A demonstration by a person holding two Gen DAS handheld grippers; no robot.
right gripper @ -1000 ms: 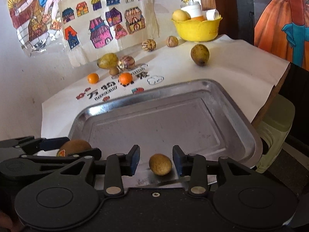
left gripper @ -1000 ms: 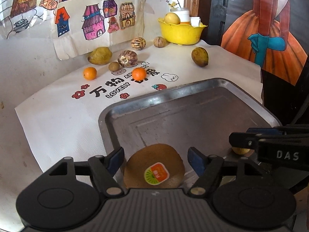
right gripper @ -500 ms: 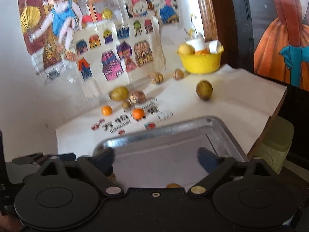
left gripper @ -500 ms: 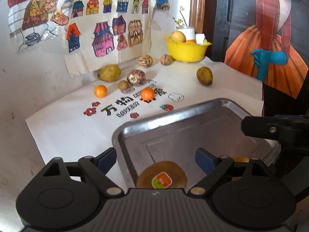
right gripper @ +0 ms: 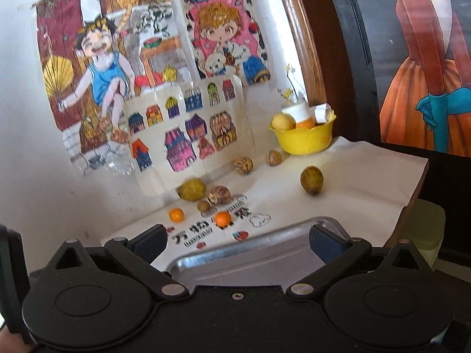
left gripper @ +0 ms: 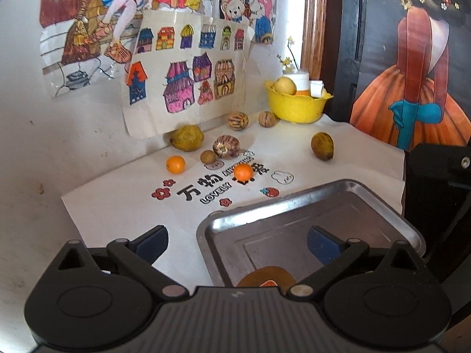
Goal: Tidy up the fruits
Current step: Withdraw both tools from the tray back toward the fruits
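My left gripper hovers over the near left corner of the steel tray, its jaws opening. A brown kiwi with a sticker lies free on the tray below them, half hidden by the gripper body. My right gripper is open and holds nothing above the tray's far rim. On the white cloth beyond lie two oranges, a small brown fruit, a striped fruit, a yellowish fruit and a greenish fruit.
A yellow bowl holding a fruit and cups stands at the back right, with two striped round fruits beside it. Drawings hang on the wall behind. The right gripper's black body fills the right edge. A pale green stool sits beyond the table edge.
Both grippers let go of their fruits, opened wide and rose. The kiwi stays on the tray under the left gripper. The small fruit under the right gripper has dropped out of view.
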